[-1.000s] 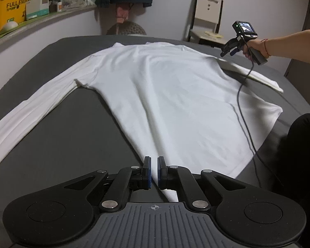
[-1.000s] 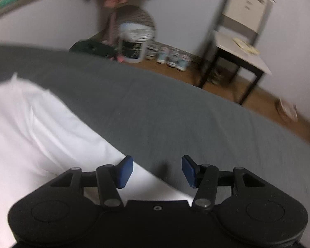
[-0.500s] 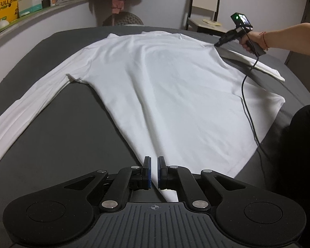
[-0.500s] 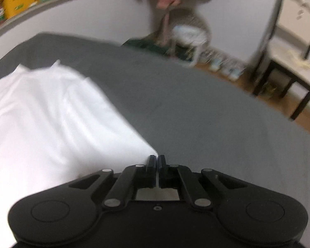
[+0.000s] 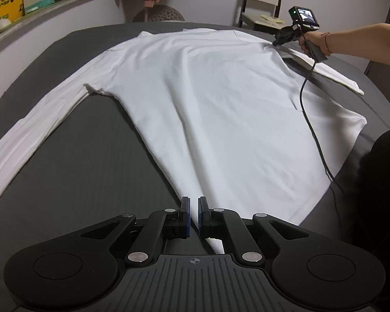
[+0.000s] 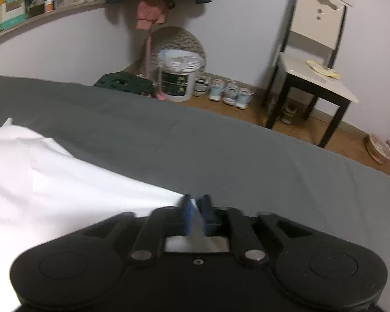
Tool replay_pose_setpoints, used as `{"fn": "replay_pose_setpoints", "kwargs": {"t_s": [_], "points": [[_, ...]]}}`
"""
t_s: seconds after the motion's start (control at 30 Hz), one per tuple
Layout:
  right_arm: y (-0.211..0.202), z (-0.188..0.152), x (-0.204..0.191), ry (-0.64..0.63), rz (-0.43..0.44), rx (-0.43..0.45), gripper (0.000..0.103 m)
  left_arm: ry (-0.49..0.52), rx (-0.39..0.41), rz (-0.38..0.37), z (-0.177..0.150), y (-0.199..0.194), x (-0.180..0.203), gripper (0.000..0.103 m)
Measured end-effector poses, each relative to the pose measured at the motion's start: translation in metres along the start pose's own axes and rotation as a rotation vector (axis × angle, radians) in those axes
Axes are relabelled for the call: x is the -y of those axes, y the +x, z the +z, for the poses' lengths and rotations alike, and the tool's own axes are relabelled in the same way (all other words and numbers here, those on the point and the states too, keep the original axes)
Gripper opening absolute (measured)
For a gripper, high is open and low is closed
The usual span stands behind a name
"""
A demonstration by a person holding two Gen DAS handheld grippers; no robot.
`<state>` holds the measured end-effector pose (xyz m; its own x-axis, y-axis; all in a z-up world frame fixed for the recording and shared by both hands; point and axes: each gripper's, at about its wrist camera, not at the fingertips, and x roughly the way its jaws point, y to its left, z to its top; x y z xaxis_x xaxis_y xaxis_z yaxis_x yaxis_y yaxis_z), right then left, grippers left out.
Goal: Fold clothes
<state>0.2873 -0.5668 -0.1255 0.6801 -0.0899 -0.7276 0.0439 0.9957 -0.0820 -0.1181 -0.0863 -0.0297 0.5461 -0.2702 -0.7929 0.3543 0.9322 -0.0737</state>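
Note:
A white long-sleeved shirt [image 5: 208, 91] lies spread flat on the dark grey bed [image 5: 78, 169]. My left gripper [image 5: 193, 208] is shut on the shirt's near hem corner, and white cloth runs between its pads. At the far right shoulder of the shirt, a person's hand holds my right gripper [image 5: 274, 43]. In the right wrist view the right gripper [image 6: 196, 208] is blurred. Its jaws are opening, and the edge of the shirt [image 6: 52, 182] sits in the narrow gap, touching both pads.
The right gripper's black cable [image 5: 312, 130] trails across the shirt toward a dark-clothed leg [image 5: 382, 182] at the bed's right edge. Past the bed [image 6: 221, 156] stand a chair [image 6: 314, 78], a white bucket [image 6: 176, 83] and several shoes [image 6: 228, 93]. A cluttered shelf [image 5: 26, 0] runs along the left wall.
The right gripper stood open, then shut beside the shirt's edge. It now has white cloth between its pads, and it has sunk onto the shirt's shoulder. The left gripper has kept its grip.

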Motion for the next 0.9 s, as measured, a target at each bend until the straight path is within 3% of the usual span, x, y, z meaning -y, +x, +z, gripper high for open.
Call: {"fn": "replay_pose_setpoints", "kwargs": {"t_s": [0.1, 0.17, 0.3, 0.4, 0.5, 0.73, 0.87, 0.9], "points": [[-0.019, -0.004, 0.026, 0.048, 0.086, 0.021, 0.031, -0.001, -0.007, -0.006, 0.0, 0.002, 0.001, 0.003], [-0.041, -0.011, 0.057, 0.079, 0.096, 0.052, 0.035, 0.012, -0.008, -0.015, -0.001, 0.002, 0.003, 0.003], [-0.085, -0.036, 0.14, 0.186, -0.001, 0.04, 0.039, 0.043, 0.007, -0.03, -0.003, -0.004, 0.008, 0.003], [-0.12, -0.079, 0.197, 0.261, -0.106, 0.005, 0.044, 0.063, 0.021, -0.035, -0.004, -0.01, 0.013, 0.003], [-0.148, -0.123, 0.238, 0.389, -0.145, -0.036, 0.045, 0.086, 0.025, -0.036, -0.004, -0.013, 0.017, 0.003], [-0.156, -0.185, 0.263, 0.618, -0.085, -0.02, 0.05, 0.142, 0.014, -0.04, -0.002, -0.014, 0.027, 0.003], [-0.142, -0.191, 0.261, 0.737, -0.06, 0.07, 0.051, 0.143, 0.007, -0.029, -0.001, -0.014, 0.028, 0.003], [-0.141, -0.192, 0.261, 0.775, -0.055, 0.094, 0.046, 0.137, 0.003, -0.028, 0.0, -0.013, 0.027, 0.003]]}}
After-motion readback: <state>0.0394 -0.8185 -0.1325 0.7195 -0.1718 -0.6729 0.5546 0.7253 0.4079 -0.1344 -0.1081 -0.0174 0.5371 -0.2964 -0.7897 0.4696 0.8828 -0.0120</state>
